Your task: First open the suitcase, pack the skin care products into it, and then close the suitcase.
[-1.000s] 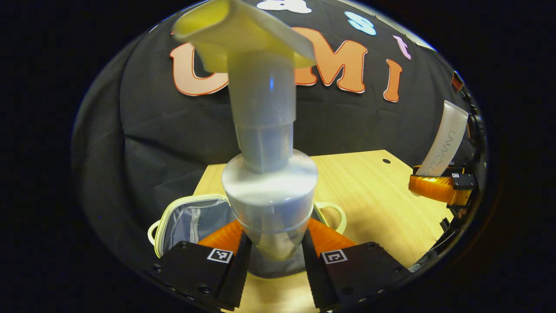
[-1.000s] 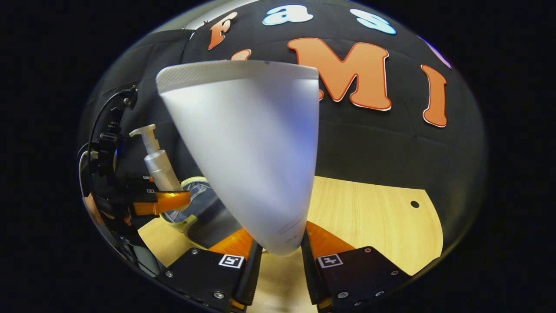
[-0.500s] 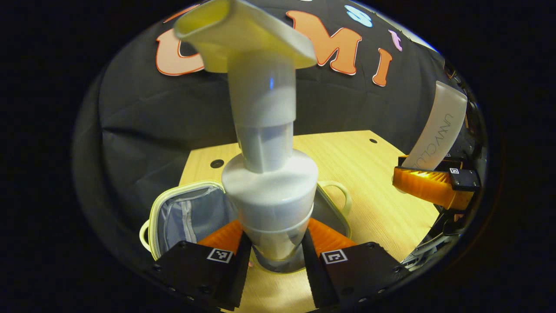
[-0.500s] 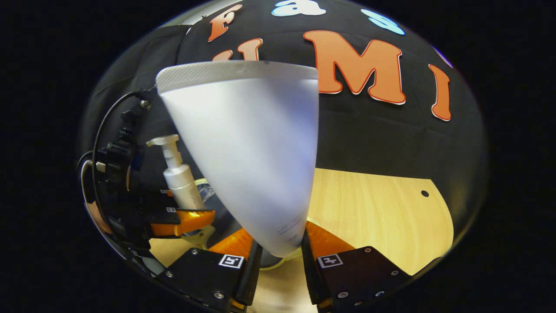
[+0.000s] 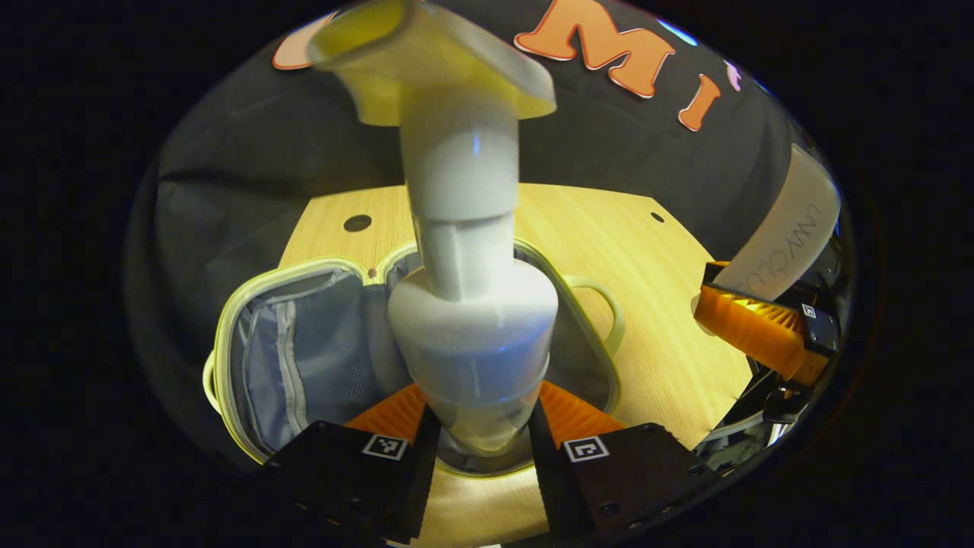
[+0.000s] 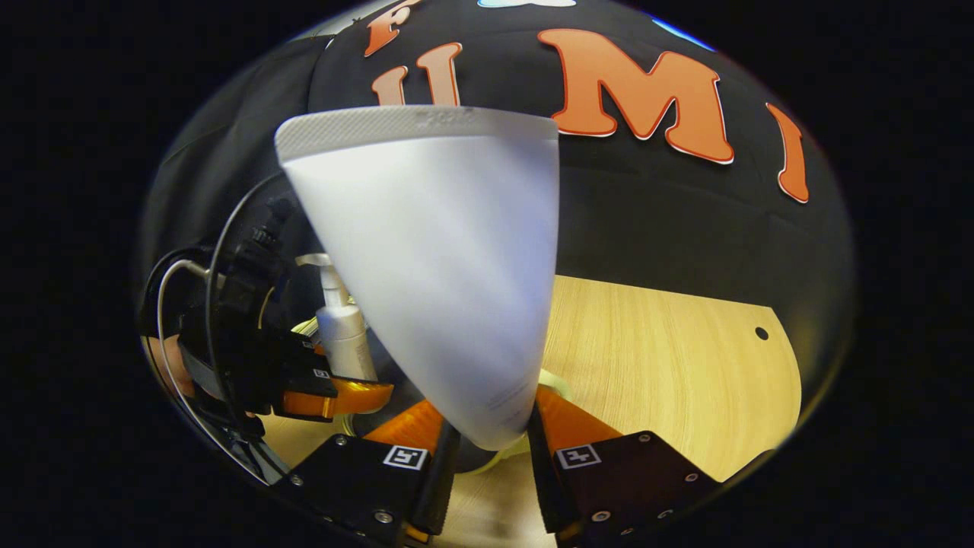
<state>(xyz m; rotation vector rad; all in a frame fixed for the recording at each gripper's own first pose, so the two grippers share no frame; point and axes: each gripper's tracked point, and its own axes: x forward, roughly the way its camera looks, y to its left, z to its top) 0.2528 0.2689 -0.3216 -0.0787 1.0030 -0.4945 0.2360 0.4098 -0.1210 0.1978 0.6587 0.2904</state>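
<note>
Both grippers are loaded: our left gripper (image 5: 479, 430) clamps the pump bottle (image 5: 472, 304), our right gripper (image 6: 487, 445) the white tube (image 6: 434, 281). The open suitcase (image 5: 304, 358) lies lower left; packing comes next, lowering each in.

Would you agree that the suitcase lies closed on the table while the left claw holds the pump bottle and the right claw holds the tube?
Not quite: the suitcase lies open, its lining showing in the left gripper view. The left claw does hold the pump bottle, and the right claw the tube.
</note>
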